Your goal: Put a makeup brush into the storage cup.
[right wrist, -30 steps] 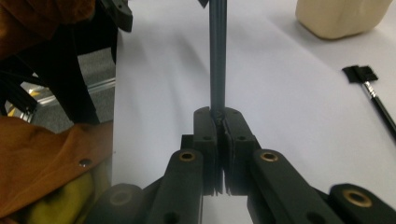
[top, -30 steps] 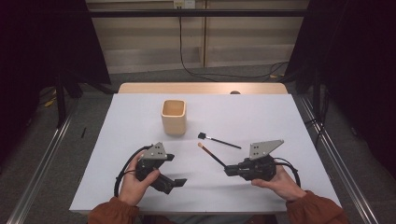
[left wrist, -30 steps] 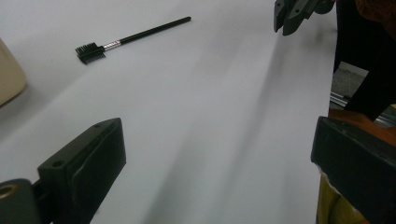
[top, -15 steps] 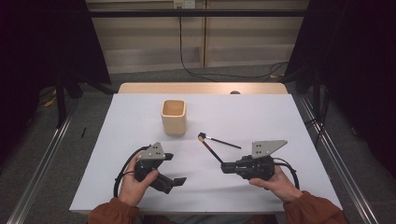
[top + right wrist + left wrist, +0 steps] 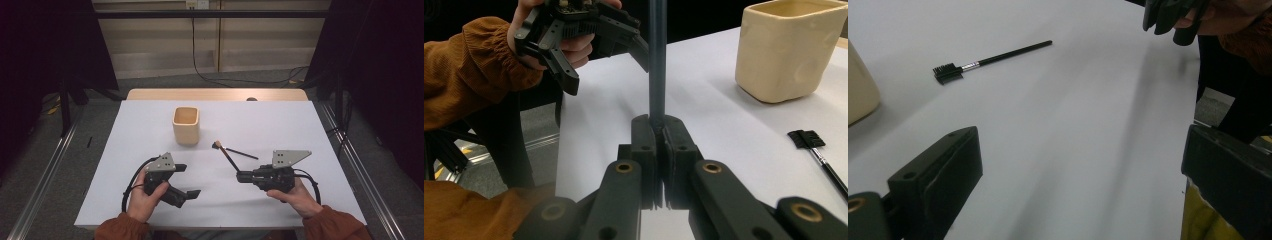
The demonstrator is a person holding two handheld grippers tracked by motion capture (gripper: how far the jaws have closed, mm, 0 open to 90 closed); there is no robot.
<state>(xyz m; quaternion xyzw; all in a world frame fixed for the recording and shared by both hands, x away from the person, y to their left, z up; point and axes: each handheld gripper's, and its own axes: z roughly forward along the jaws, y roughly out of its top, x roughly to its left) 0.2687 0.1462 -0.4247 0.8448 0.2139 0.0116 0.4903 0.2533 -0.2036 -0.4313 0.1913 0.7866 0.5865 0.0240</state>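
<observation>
The right gripper (image 5: pixel 241 176) is clamped on the thin black handle of a brush (image 5: pixel 226 155), whose tan-tipped head is raised toward the cup. In the right gripper view the jaws are seen pressed together on that handle (image 5: pixel 657 60), which rises straight up between the pads. The gripper is held low over the desk (image 5: pixel 300 130), near the front edge and right of the middle, by the right hand (image 5: pixel 295 196).

The left gripper (image 5: pixel 182 181) is held open, with wide-set jaws and nothing between them; in the left gripper view bare desk is seen between the two pads. It is kept near the front edge, left of the middle, by the left hand (image 5: pixel 145 197), and is well apart from the right gripper.

A second brush (image 5: pixel 242 153), black with a small dark comb head, is laid flat on the desk just beyond the right gripper, and from above is crossed by the held brush near its head end. It is also seen in the left gripper view (image 5: pixel 990 61) and in the right gripper view (image 5: pixel 816 152).

A cream cup (image 5: pixel 186 125) is stood upright toward the back of the desk, left of the middle, near the brush heads but apart from them.
</observation>
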